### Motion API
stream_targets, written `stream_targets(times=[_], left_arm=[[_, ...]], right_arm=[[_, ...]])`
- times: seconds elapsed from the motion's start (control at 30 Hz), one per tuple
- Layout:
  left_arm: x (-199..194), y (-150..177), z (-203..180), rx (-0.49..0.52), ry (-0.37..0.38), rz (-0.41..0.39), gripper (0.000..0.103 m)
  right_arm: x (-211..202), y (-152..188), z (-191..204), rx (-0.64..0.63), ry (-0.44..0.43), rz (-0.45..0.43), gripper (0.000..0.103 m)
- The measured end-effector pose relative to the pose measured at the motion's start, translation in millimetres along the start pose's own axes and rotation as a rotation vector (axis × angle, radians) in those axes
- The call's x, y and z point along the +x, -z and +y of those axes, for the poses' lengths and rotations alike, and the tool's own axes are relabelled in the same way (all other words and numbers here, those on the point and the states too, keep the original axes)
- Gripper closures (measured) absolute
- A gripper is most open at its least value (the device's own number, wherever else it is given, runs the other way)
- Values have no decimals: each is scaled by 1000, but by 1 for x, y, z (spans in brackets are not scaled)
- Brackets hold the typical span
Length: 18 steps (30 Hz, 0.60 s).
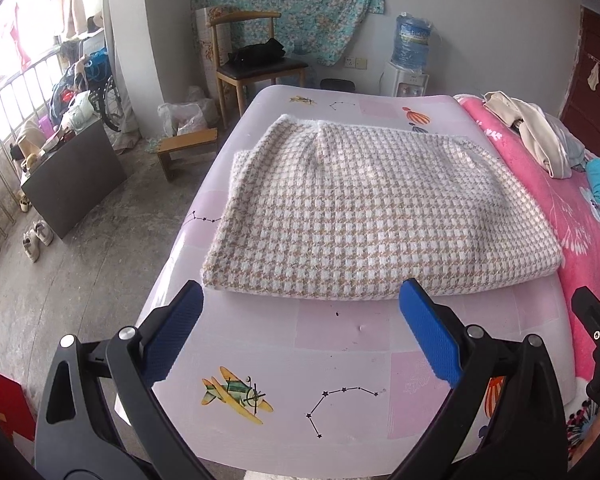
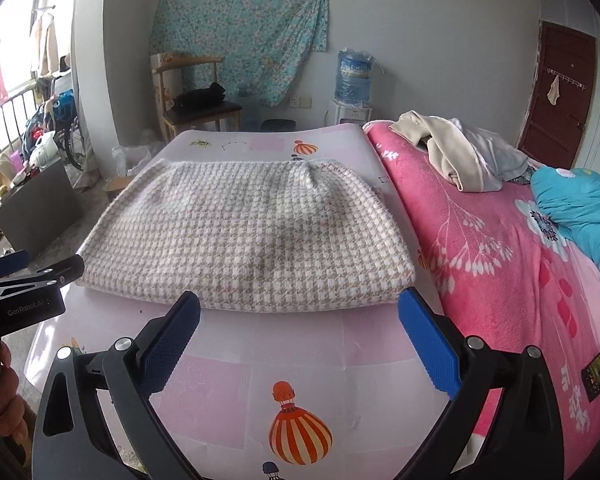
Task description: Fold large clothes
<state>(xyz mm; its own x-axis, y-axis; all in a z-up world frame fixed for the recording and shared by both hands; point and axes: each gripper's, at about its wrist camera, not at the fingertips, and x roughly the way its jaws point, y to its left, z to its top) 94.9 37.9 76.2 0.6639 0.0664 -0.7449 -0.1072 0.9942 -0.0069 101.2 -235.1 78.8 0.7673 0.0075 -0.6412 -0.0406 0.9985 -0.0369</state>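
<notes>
- The left gripper (image 1: 300, 300) hangs over the near edge of the pink mat (image 1: 340, 332), its blue pads (image 1: 172, 336) spread wide and holding nothing.
- A checked garment (image 1: 356, 208) lies folded into a thick flat block on the mat, just beyond both sets of pads and touching neither.
- The right gripper (image 2: 300, 312) sits beside the left one, jaws also wide apart and empty, above a printed balloon (image 2: 300, 436).
- To the right of the mat lies a pink blanket (image 2: 500, 260); on it rest a heap of pale clothes (image 2: 460, 156) and a turquoise bundle (image 2: 580, 208).
</notes>
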Motion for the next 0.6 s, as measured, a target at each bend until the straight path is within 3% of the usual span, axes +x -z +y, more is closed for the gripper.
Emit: stream_targets(times=[0.37,0.6], left_arm=[[16,6,-20,38,-54,64,8],[25,7,-22,43,-51,94,8]], right_arm=[[34,0,3,24,-20,130,6],[39,-2,7,22,-22,143,6]])
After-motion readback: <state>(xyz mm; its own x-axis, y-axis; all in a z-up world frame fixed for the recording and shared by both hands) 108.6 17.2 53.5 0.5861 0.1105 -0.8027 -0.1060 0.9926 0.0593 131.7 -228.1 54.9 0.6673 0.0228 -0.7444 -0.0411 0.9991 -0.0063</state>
